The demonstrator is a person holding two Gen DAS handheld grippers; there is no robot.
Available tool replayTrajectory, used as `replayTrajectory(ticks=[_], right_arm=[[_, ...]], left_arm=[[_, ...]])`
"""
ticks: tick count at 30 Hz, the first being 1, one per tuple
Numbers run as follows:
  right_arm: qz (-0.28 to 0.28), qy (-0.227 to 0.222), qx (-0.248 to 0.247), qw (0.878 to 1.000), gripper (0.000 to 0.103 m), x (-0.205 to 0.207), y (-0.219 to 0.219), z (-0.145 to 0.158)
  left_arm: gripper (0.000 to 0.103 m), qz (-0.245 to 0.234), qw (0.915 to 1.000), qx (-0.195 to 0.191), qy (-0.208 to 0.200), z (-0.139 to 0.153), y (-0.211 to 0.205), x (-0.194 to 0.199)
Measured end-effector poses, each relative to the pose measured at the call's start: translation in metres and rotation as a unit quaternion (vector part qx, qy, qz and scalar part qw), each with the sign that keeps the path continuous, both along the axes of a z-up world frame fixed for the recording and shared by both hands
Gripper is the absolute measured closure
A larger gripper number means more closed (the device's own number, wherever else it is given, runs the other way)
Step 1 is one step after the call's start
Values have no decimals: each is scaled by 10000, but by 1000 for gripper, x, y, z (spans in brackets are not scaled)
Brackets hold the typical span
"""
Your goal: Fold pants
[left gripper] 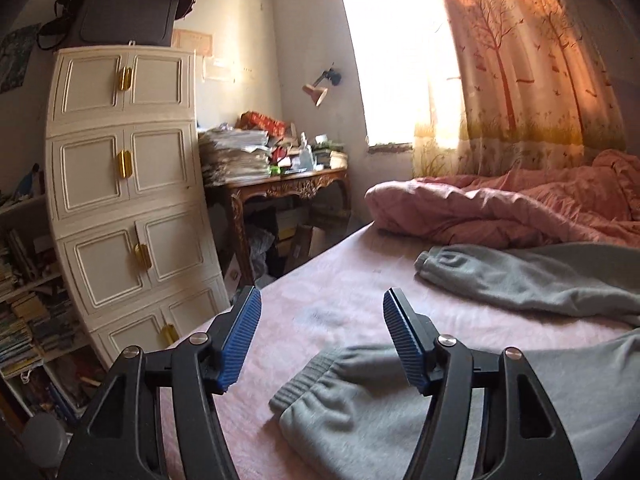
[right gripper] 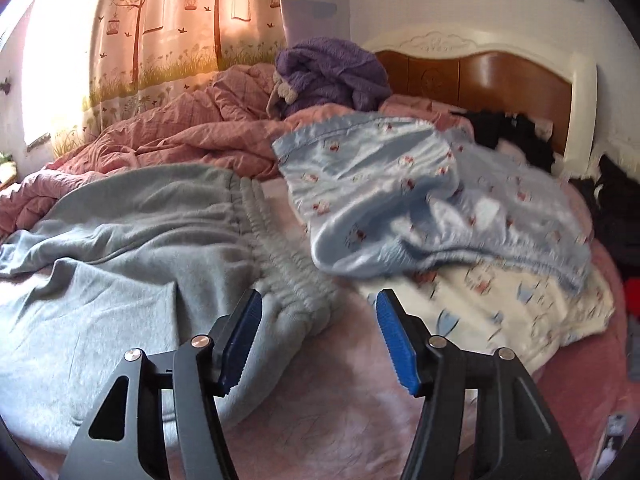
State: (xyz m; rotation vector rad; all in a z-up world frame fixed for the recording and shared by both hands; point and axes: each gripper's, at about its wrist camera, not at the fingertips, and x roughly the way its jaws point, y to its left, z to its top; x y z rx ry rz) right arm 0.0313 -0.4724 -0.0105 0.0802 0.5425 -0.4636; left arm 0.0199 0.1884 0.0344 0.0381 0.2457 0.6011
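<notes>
Grey sweatpants [left gripper: 520,280] lie spread on the pink bed sheet [left gripper: 340,292]. One ribbed leg cuff [left gripper: 304,380] rests just below my left gripper [left gripper: 322,340], whose blue pads stand apart with nothing between them; the other leg [left gripper: 500,272] stretches off to the right. In the right wrist view the pants' gathered waistband [right gripper: 280,264] runs from the middle toward my right gripper [right gripper: 318,340]. That gripper is open too, above the waistband's near end, with no cloth between its pads.
A crumpled pink quilt [left gripper: 500,208] fills the far side of the bed. Light blue patterned bedding [right gripper: 420,204] and a purple garment [right gripper: 332,76] lie near the wooden headboard [right gripper: 480,84]. A white cabinet [left gripper: 124,200] and a cluttered desk [left gripper: 288,188] stand past the bed's left edge.
</notes>
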Motion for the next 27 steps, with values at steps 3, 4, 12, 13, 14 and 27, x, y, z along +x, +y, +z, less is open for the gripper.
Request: replayTrajectory(ticks=[3,4,12,13,14,27], right_arm=[[45,-85,-137,9999,42,10,1,16],[48,-99,-198,9997,42,13,2,20],[305,-311,-406,9982,41,49,20,58],[341,-344,-457,9978,41,55,24,63],[385,-384,-481,9974,41,61,28,68],[1056,-1102,350,9877,41,137,60,144]], left_arm=[[40,-429,9987,-19,-258,25,-14,8],[40,-586,9977,-41,-343,35,-18,10],[39,-1261,9872,339,-919,88,-74,50],[39,-1342,9854,365,-985,93,-81,56],[38,-1436,9832,321,-1076,99,-89,62],[15,-2094,9712,-730,-869,45,-124,182]])
